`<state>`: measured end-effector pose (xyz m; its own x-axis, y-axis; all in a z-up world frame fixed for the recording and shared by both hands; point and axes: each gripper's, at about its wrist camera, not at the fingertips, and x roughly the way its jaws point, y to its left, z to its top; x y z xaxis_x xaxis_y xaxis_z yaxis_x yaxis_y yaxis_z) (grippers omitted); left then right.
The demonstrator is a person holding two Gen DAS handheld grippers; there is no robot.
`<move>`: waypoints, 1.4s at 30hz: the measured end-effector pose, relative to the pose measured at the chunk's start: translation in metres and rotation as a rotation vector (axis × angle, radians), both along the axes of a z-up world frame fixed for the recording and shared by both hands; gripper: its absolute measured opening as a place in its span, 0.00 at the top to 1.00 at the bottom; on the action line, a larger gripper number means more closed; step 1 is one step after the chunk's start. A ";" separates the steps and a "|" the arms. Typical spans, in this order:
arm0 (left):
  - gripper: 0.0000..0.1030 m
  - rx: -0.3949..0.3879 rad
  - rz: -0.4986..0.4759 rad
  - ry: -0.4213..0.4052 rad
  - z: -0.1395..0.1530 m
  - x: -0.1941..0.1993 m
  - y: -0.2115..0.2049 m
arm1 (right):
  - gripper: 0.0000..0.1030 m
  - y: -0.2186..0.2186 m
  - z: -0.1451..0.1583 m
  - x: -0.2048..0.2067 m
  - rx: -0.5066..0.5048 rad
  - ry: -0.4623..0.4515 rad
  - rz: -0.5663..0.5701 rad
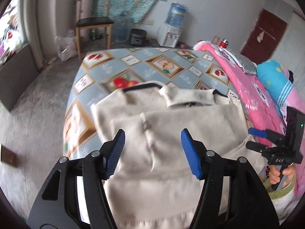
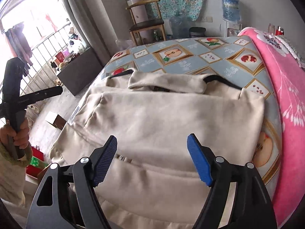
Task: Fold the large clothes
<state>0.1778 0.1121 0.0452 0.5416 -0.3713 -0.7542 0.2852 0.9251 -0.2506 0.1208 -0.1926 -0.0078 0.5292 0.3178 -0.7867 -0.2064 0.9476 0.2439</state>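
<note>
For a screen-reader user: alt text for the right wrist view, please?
A cream garment lies partly folded on a fruit-print bedsheet, under the open, empty right gripper. A pink blanket lies right; the left gripper shows at left.

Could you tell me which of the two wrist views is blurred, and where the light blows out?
Left wrist view: motion blur smears the cream garment, the fruit-print cover and the floor; the left gripper stays sharp. Right wrist view: much crisper on the garment, but the window at upper left is overexposed. Both views bend straight lines, fisheye fashion, with dark corners.
</note>
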 end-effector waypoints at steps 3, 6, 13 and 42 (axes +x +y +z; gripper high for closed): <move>0.43 0.007 0.030 0.004 -0.011 -0.037 0.024 | 0.28 0.014 -0.027 -0.017 0.043 0.084 0.012; 0.43 0.016 0.038 0.004 -0.028 -0.067 0.035 | 0.28 0.026 -0.047 -0.029 0.045 0.136 0.005; 0.54 0.099 0.060 0.073 -0.078 -0.090 0.044 | 0.28 0.046 -0.063 -0.045 -0.007 0.146 0.000; 0.75 -0.157 -0.165 0.121 -0.095 -0.037 0.057 | 0.28 0.054 -0.065 -0.041 -0.100 0.130 0.047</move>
<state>0.1409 0.1695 -0.0502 0.3731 -0.5646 -0.7362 0.3881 0.8157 -0.4289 0.0796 -0.1385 -0.0724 0.4071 0.2562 -0.8767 -0.2239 0.9586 0.1762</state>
